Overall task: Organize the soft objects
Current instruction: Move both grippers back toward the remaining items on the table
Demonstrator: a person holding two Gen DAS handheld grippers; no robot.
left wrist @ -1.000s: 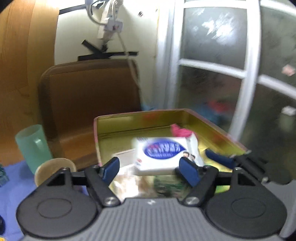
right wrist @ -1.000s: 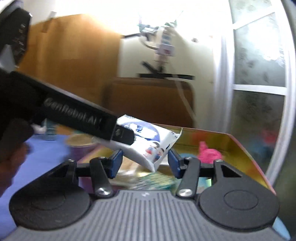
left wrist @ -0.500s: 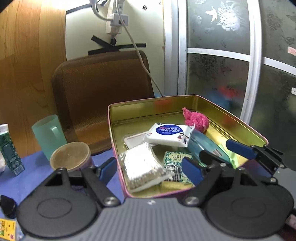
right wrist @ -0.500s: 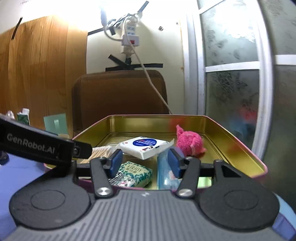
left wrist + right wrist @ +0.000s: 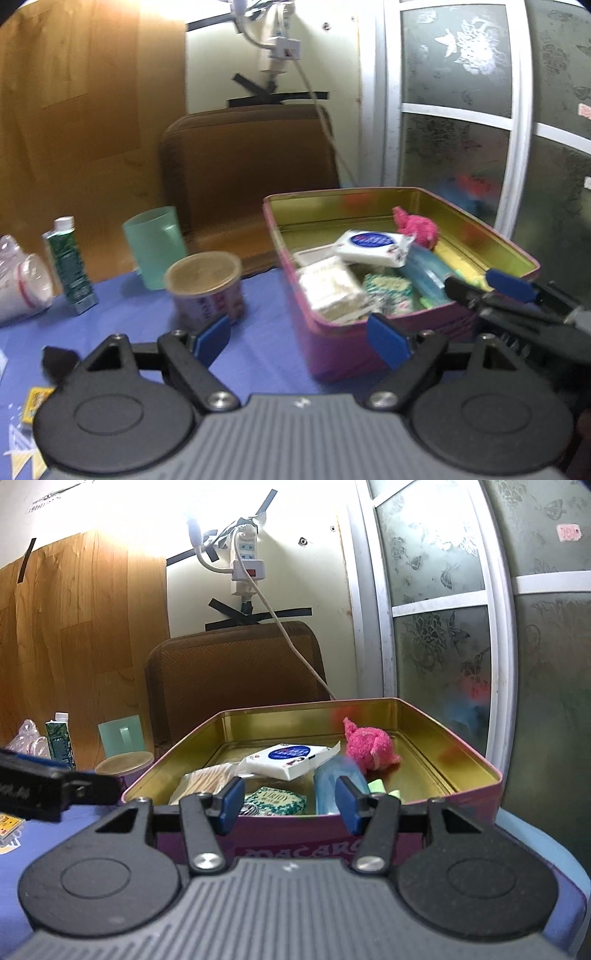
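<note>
With the white tissue pack (image 5: 373, 246) now dropped into the pink tin (image 5: 369, 347), my left gripper (image 5: 301, 338) has just been opening, empty, beside my open, idle right gripper (image 5: 290, 805).

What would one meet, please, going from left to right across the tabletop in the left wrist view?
Clear plastic bag → green carton with white cap → translucent green plastic cup → round tub with tan lid → pink rectangular tin holding the soft items.

bright glare blown out on upper wall, fisheye-curved edges, left view slightly motion-blurred
</note>
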